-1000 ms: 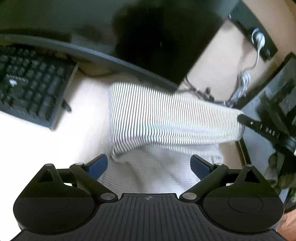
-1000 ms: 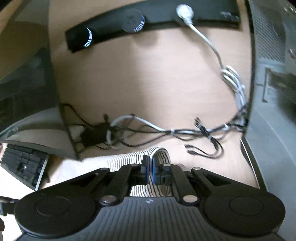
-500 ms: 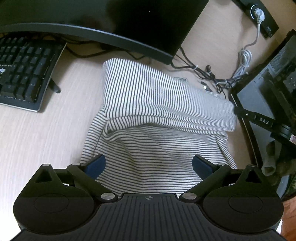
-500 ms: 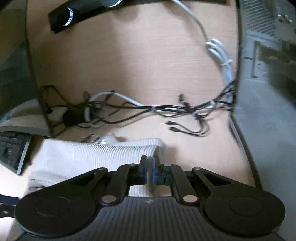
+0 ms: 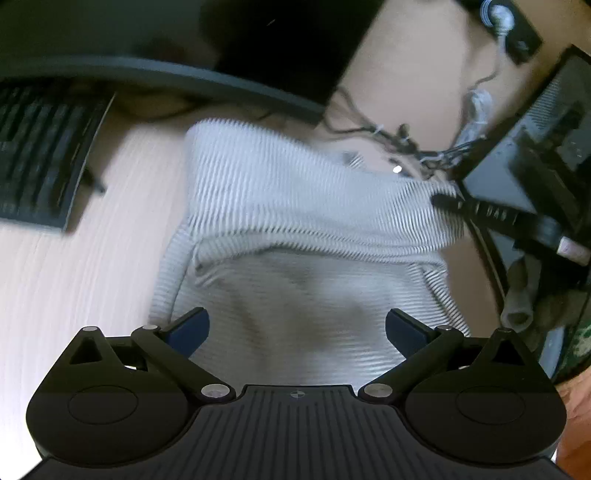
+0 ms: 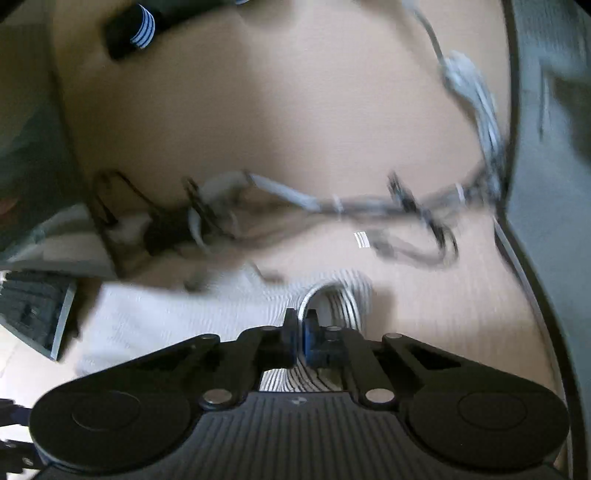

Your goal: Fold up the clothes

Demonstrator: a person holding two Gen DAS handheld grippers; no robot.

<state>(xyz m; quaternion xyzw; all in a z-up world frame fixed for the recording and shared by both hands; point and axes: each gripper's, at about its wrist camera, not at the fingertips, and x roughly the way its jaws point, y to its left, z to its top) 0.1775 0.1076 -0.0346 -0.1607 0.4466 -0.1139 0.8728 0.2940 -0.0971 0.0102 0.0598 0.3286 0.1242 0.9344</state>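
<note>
Striped garment, white with thin dark stripes, lies on the light wood tabletop in front of the monitor; its far part is doubled over the near part in a thick fold running across the cloth. Both views are motion-blurred, so stripe detail is soft. Right tool is pressed together on the right end of that fold, a loop of striped cloth bulging up just past its blue pads; in the left wrist view the same tool shows as a dark bar at the fold's right end. Left tool is spread wide, blue pads far apart, hovering over the near flat part of the garment, gripping nothing; contact with the cloth cannot be told. Keyboard sits left of the garment, under the monitor edge. A tangle of cables lies on the tabletop just behind the garment, toward a grey computer case on the right. A black speaker bar sits at the far back, well apart from the garment.
</note>
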